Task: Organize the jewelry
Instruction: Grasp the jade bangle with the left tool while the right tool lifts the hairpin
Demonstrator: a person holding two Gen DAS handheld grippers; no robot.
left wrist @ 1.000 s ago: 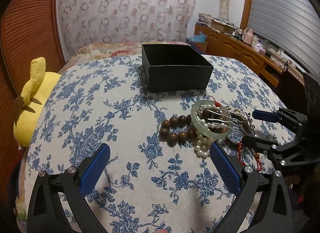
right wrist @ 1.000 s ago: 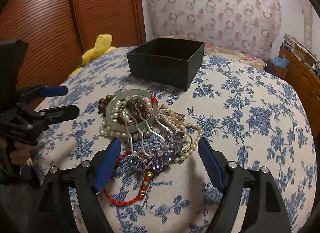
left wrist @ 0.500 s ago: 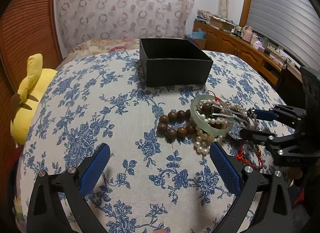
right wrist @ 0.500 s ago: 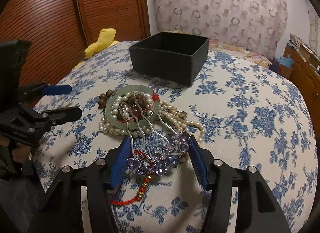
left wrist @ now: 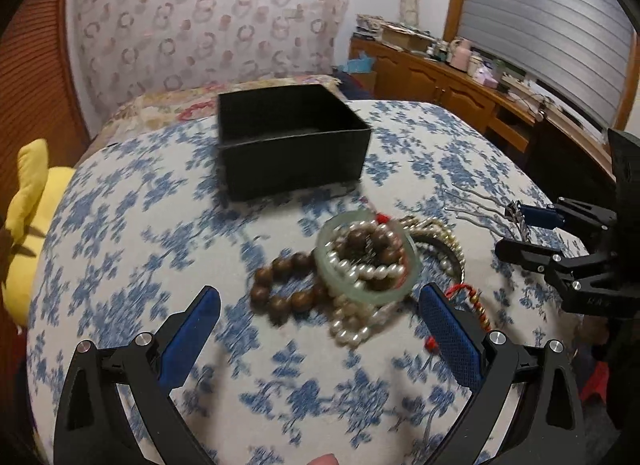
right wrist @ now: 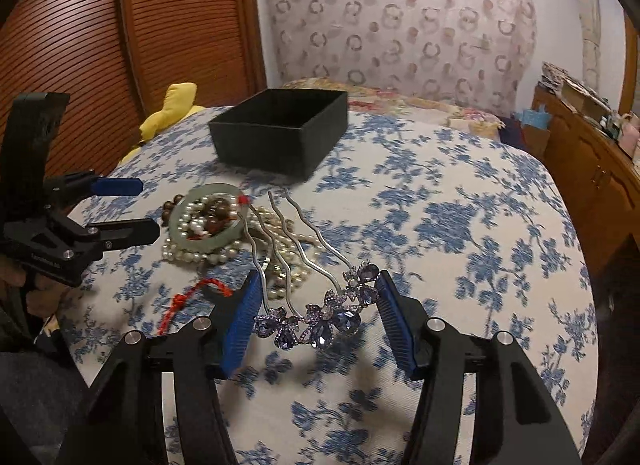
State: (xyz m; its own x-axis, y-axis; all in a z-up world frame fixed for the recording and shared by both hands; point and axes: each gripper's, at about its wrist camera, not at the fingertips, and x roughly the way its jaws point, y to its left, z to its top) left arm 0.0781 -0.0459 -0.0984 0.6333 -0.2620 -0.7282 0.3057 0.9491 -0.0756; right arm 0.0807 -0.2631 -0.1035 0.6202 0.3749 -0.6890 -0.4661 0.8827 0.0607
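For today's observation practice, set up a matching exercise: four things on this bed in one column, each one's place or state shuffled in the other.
1 hair comb
2 black box
3 jade bangle
4 left gripper

A lies around pearls and wooden beads
B gripped in the right gripper
C open, holding nothing
D stands open-topped beyond the jewelry

Pairs: 1-B, 2-D, 3-A, 4-C

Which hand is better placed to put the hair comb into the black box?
Right. The right gripper already holds the purple hair comb, with the black box ahead. The left gripper is open over the bracelets.
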